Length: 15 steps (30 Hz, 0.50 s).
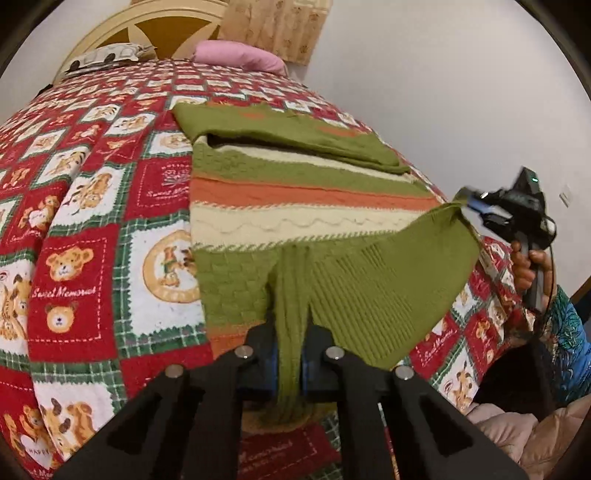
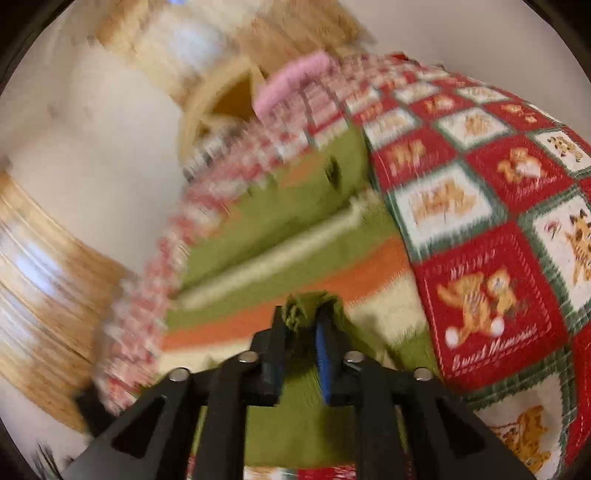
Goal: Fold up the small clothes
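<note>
My left gripper (image 1: 290, 363) pinches sweater (image 1: 295, 206) hem, right gripper (image 2: 301, 343) loosely around its corner near bed (image 1: 74, 258) edge; corner may slip

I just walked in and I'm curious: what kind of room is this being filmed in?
Most likely a bedroom. A bed covered with a red teddy-bear quilt fills the view, with a pink pillow and a wooden headboard at its far end. A striped knit sweater lies spread on it.

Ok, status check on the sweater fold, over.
Left gripper shut on sweater hem. Right gripper has a bunched corner between its jaws, grip uncertain. Bedspread unobstructed.
</note>
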### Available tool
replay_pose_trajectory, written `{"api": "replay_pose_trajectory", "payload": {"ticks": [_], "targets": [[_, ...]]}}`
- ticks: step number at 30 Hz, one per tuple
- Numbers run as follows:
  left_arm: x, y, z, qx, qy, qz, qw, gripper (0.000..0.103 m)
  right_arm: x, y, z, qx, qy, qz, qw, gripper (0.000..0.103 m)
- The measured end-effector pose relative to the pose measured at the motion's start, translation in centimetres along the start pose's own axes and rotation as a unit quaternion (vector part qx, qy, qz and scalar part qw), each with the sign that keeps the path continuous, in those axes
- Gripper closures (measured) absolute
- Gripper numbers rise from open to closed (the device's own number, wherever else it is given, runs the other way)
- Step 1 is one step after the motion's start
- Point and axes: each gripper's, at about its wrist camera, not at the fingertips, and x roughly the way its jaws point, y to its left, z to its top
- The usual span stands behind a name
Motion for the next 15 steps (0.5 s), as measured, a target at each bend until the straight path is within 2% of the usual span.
{"api": "replay_pose_trajectory", "payload": {"ticks": [1, 2, 5, 10, 13, 15], "targets": [[0.0, -0.1, -0.1, 0.001, -0.003, 0.002, 1.0, 0.094, -1.0, -0.1, 0.2, 0.005, -0.021, 0.003, 1.0, 0.067], [0.0, -0.1, -0.1, 0.002, -0.004, 0.003, 1.0, 0.094, -2.7, -0.4, 0.6, 0.007, -0.054, -0.004, 0.999, 0.056], [0.1, 0.1, -0.2, -0.01, -0.004, -0.003, 0.9999, 0.094, -4.8, -0.3, 0.9, -0.026, -0.07, -0.045, 0.996, 0.054], [0.4, 0.3, 0.0, -0.017, 0.0, -0.007, 0.9998, 0.094, -3.0, 1.7, -0.5, -0.124, -0.014, -0.09, 0.988, 0.054], [0.6, 0.3, 0.1, -0.025, 0.002, -0.009, 0.9996, 0.09, 0.5, 3.3, -1.8, -0.206, 0.023, -0.135, 0.969, 0.054], [0.6, 0.3, 0.2, -0.026, 0.002, -0.009, 0.9996, 0.09, 2.2, 3.2, -2.6, -0.235, 0.043, -0.152, 0.959, 0.054]]}}
